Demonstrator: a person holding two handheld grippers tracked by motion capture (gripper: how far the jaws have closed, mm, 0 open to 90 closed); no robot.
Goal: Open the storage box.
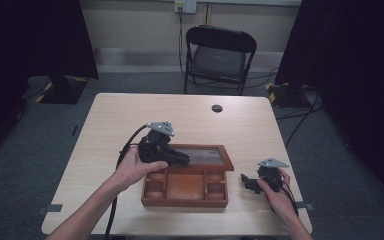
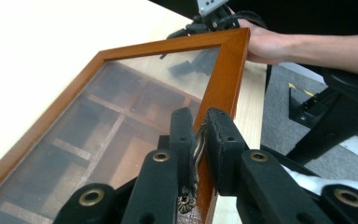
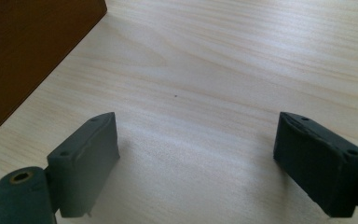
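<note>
pale wood table [image 1: 130, 120], chair [image 1: 219, 55] beyond; left gripper [image 2: 199, 140] clamps the box's lid [image 2: 223, 79]; right gripper [image 3: 196, 163] gapes wide, empty, beside it.

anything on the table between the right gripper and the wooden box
Nothing: in the high view, bare table separates the right gripper from the wooden box.

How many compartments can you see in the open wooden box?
5 in the high view: two small ones stacked at the left of the wooden box, a large one in the middle, two small ones stacked at the right. The left claw holding the glass lid may hide more at the back.
</note>
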